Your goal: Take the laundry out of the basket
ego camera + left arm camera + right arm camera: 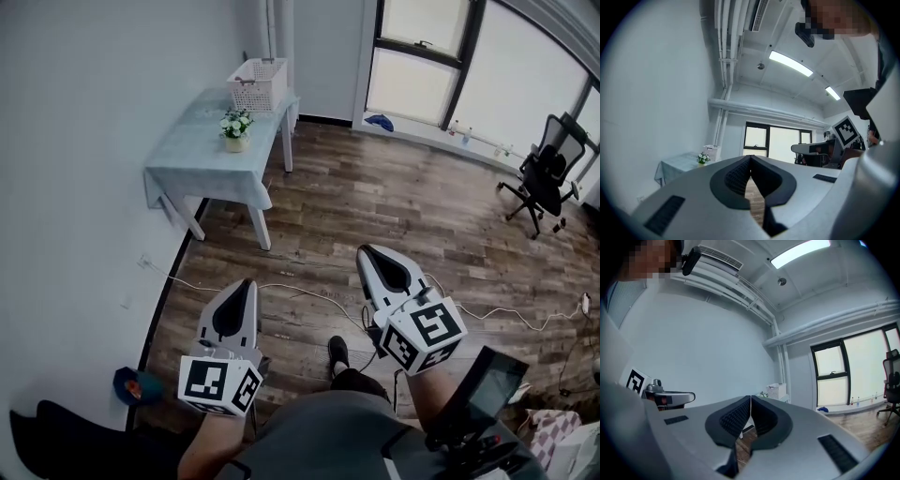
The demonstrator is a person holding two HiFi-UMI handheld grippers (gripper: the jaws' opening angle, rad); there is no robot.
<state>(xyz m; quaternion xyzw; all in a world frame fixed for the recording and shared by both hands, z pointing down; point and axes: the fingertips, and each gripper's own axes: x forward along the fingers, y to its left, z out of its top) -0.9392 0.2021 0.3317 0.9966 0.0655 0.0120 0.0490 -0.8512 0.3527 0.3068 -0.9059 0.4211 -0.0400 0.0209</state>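
L gripper (247, 284): low left in head view, pointing level; jaws pressed tip to tip, nothing btwn them.
R gripper (365, 250): low right, a bit further fwd than the L one; jaws clenched together, empty.
Shoe (338, 352): person's, on the floor btwn the two grippers.
Screen device (489, 382): dark, tilted, at lower right beside the person.
Blue-red item (137, 384): on the floor by the left wall; can't tell what it is.
Cable (309, 292): white, runs across the wood floor (394, 202) under and just ahead of the grippers.
Table (192, 155): pale cloth over it, against the left wall, well ahead of both grippers.
Flower pot (235, 128): on the table, on the near side of the basket.
Basket (259, 84): white lattice, upright on the table's far end near the corner pipes; well apart from both grippers.
Basket contents: too small to tell in any view.
Blue thing (380, 121): on the sill under the window.
Office chair (548, 173): black, far right by the windows.
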